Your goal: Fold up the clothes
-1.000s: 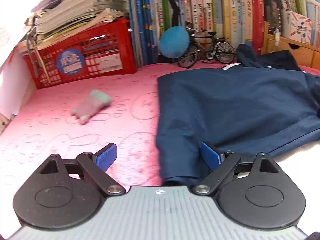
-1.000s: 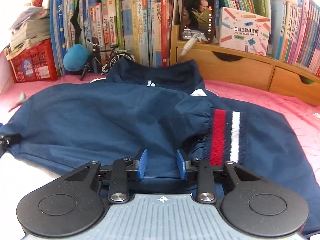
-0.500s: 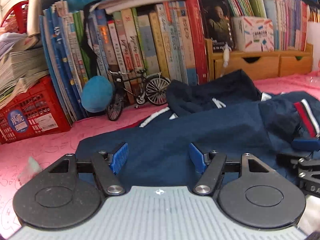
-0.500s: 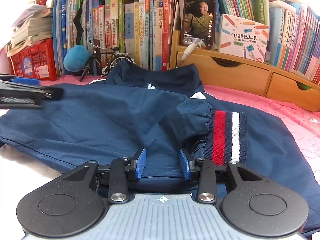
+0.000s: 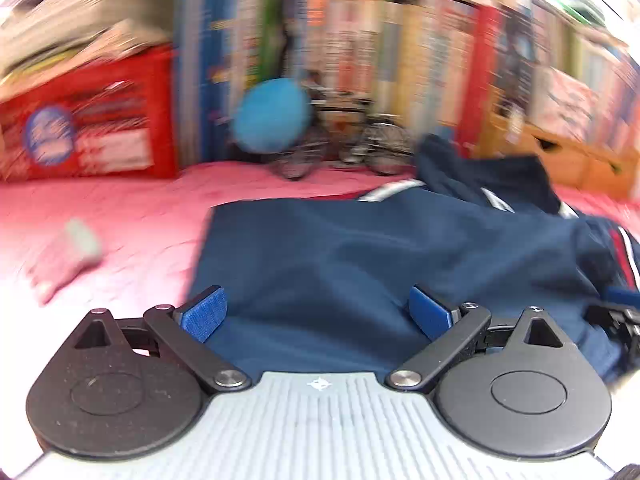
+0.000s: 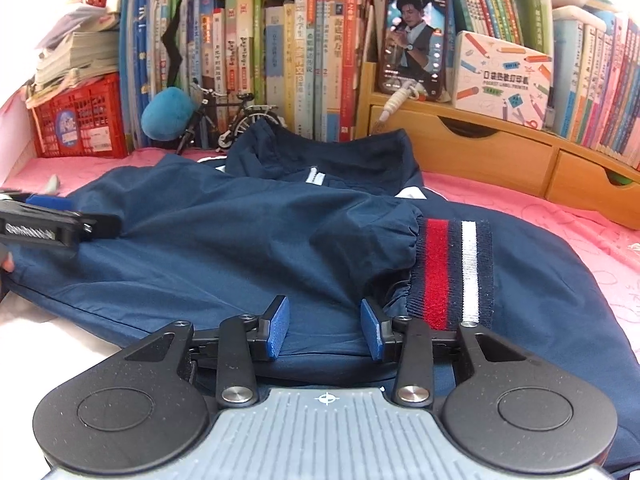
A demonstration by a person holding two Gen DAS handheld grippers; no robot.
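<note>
Navy jacket (image 6: 224, 248) is lying spread on the pink surface (image 6: 568, 220), one sleeve folded across the body with its striped cuff (image 6: 452, 272) sitting at about 2 o'clock from the right claw (image 6: 323, 326).

Right claw is hovering at the near hem, jaws narrowly apart, gripping nothing. Left claw (image 5: 316, 312) is gaping wide over the jacket's left part, empty; its view is smearing with motion blur.

Risks:
- Thin, slippery-looking fabric: a claw is likely pinching only the top layer, so the fold is coming out uneven.
- The folded sleeve is lying loose; dragging the hem could be sliding it off.
- Model bicycle (image 6: 228, 120) and blue plush (image 6: 166, 114) are standing at 11 o'clock near the collar; a high sweep could be knocking them.
</note>
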